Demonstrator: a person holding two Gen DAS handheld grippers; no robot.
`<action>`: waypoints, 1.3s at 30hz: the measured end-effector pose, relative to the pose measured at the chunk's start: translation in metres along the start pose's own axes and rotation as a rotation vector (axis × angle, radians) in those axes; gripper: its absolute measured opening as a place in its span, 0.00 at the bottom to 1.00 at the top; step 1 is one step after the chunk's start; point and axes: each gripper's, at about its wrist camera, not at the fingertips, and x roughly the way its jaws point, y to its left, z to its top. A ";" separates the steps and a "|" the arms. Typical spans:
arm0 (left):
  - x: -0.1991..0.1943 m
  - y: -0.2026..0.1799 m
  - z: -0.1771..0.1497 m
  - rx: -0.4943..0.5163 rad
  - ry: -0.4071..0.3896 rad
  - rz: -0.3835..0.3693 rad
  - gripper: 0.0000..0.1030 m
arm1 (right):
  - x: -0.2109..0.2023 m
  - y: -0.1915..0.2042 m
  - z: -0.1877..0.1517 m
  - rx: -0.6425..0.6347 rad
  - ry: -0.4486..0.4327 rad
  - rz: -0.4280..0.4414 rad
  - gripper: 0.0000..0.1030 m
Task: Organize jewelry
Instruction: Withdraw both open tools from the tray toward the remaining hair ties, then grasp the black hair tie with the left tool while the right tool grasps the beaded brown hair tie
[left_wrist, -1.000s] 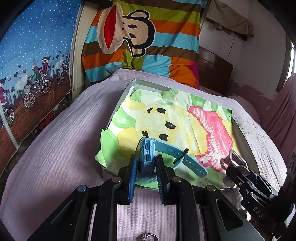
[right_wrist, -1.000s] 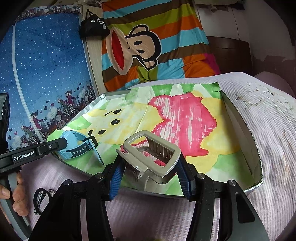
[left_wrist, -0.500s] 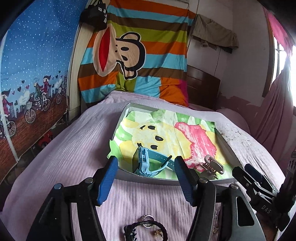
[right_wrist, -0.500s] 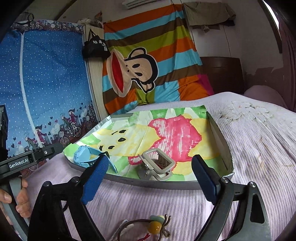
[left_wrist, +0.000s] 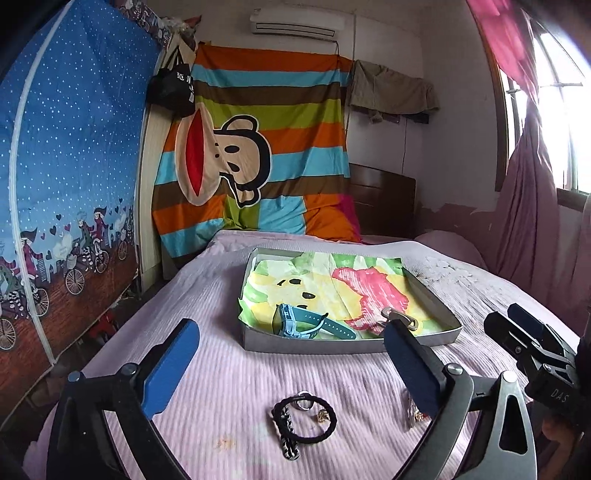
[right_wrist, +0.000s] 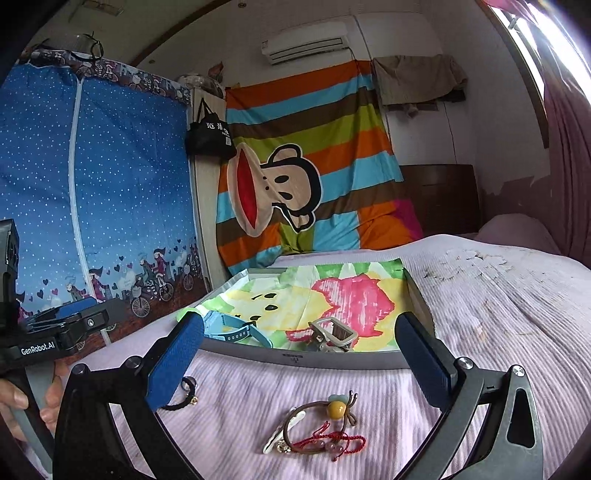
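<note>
Both grippers hung wide open and empty over a pink-covered bed (left_wrist: 207, 373). The left gripper (left_wrist: 291, 365) had its blue pads (left_wrist: 168, 365) spread well apart above a black hair tie (left_wrist: 304, 417) lying near the bed's front edge, a small ring (left_wrist: 303, 403) and a gold trinket (left_wrist: 322, 415) inside its loop. The right gripper (right_wrist: 301, 363) hung just as wide over a tangle of pieces — a brown hair tie (right_wrist: 317, 421) with a yellow bead, a red cord bracelet (right_wrist: 345, 441) and a pale clip (right_wrist: 282, 430).

Farther up the bed sat a shallow grey tray (left_wrist: 343, 346) lined with a bright cartoon sheet (left_wrist: 321, 284). A blue watch (left_wrist: 301, 325) lay by the tray's front left corner, its strap trailing right; a grey hair claw (right_wrist: 330, 334) lay near the middle of the front edge, apart from the watch.

In the right wrist view — at far left — a hand (right_wrist: 22, 402) gripped the left gripper's handle.
</note>
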 end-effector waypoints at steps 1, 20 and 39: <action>-0.004 0.001 -0.002 0.005 -0.005 0.001 0.98 | -0.004 0.002 -0.002 -0.006 0.001 0.001 0.99; -0.026 0.021 -0.051 0.009 0.078 -0.066 1.00 | -0.022 0.024 -0.036 -0.156 0.117 -0.018 0.99; 0.008 0.024 -0.066 -0.036 0.244 -0.188 0.58 | 0.009 0.018 -0.055 -0.094 0.272 0.056 0.59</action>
